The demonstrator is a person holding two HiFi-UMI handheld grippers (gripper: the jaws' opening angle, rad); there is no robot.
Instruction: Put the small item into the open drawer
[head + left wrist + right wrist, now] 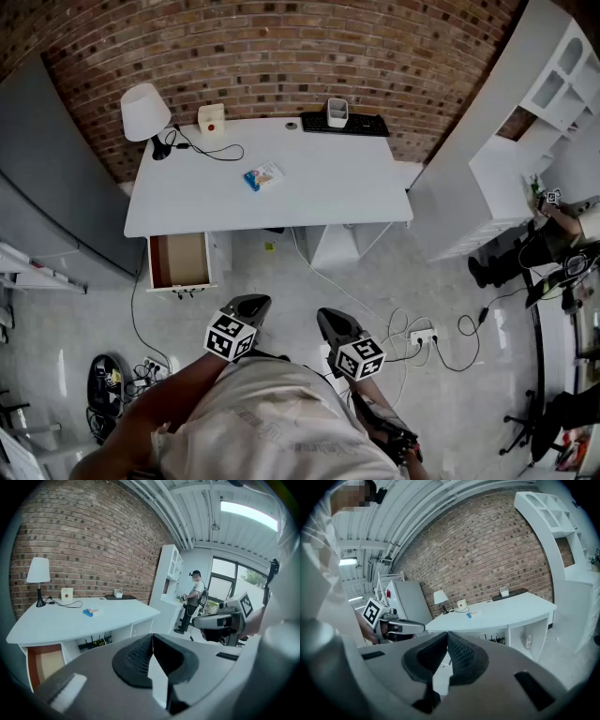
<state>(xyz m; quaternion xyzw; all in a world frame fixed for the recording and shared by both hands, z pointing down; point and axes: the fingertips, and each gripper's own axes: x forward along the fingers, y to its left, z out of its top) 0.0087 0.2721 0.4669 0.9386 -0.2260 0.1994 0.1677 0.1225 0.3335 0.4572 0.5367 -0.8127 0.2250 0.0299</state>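
Left gripper [249, 302], right gripper [330, 319]: fingers together, empty, well short of counter [337, 192]. Item [263, 176] on counter. Drawer [178, 262] open under counter's left end.

Head view looks steeply down on the white desk [328, 187]; both gripper views face it, far beyond their jaws (all three share it).

You have bright, sharp views. Daylight comes through the window [224, 576]. Fisheye bends the edges, and both gripper views have black corners.
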